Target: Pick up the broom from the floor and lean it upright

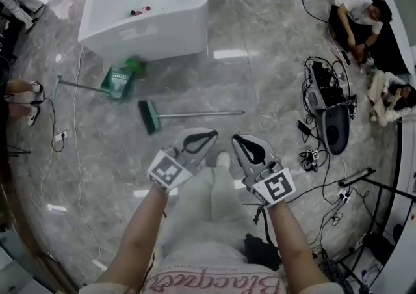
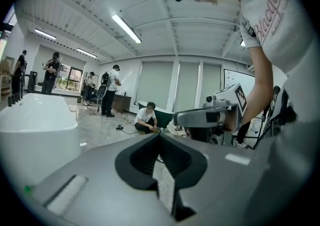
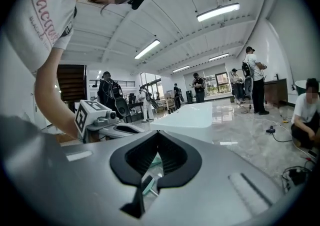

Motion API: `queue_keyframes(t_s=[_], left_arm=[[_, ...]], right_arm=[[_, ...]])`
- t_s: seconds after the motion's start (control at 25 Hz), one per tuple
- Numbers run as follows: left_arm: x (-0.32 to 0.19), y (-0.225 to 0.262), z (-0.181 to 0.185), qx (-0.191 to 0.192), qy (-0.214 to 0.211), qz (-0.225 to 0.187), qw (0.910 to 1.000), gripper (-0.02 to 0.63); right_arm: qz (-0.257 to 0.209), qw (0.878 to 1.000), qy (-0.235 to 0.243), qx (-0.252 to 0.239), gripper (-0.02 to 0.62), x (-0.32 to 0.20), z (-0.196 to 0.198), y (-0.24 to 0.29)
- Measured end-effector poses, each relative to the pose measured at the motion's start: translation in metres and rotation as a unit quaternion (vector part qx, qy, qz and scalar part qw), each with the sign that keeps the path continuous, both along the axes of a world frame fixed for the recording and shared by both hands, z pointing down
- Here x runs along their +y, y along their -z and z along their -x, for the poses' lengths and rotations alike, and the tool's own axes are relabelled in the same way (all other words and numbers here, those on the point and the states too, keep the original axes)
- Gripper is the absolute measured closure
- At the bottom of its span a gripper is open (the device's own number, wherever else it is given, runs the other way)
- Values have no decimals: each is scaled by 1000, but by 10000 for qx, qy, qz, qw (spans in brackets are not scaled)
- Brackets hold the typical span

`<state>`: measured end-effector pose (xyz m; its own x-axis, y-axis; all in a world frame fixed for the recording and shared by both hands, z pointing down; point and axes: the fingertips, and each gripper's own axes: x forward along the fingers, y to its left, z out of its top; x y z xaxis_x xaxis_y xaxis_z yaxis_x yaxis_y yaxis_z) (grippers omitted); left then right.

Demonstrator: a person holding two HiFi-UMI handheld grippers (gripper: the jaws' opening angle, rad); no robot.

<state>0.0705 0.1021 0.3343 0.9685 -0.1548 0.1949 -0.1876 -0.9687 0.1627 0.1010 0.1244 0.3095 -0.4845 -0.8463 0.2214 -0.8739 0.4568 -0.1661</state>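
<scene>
Head view puts the broom (image 1: pixel 195 114) flat on the grey floor (image 1: pixel 260 32) at twelve o'clock from my two grippers. Its green head points to nine o'clock and its thin handle runs toward three. Nothing is touching it. A green dustpan (image 1: pixel 119 83) lies beyond the broom head at ten o'clock, and a white tub (image 1: pixel 146 6) stands further out at eleven.

The left gripper (image 1: pixel 203 138) and the right gripper (image 1: pixel 242 142) hang side by side just short of the handle, both well above the floor. In each gripper's own view the jaws are pressed together at the tips with nothing between them. A sliver of the green broom head shows through the right pair's lower gap.

I judge this to be the approach, with the pick-up not yet begun. Next I would spread at least one pair of jaws wide, drop low and straddle the handle near its middle before closing. The handle is slim and lies tight to the floor, so the tips must reach right down. The tub's side looks the likeliest place to lean it.
</scene>
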Motion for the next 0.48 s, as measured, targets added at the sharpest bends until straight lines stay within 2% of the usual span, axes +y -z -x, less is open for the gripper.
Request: queue_keyframes(t_s=[0.24,0.48], left_arm=[[-13,-87,-14,-429,191,223,9986,606],[-31,-207,-32,-499,9,335,9982,606]], right_arm=[[253,9984,-332,-386,592,-17,-17,-65],[526,9985,-77,-96,592,-25,-12,-182]])
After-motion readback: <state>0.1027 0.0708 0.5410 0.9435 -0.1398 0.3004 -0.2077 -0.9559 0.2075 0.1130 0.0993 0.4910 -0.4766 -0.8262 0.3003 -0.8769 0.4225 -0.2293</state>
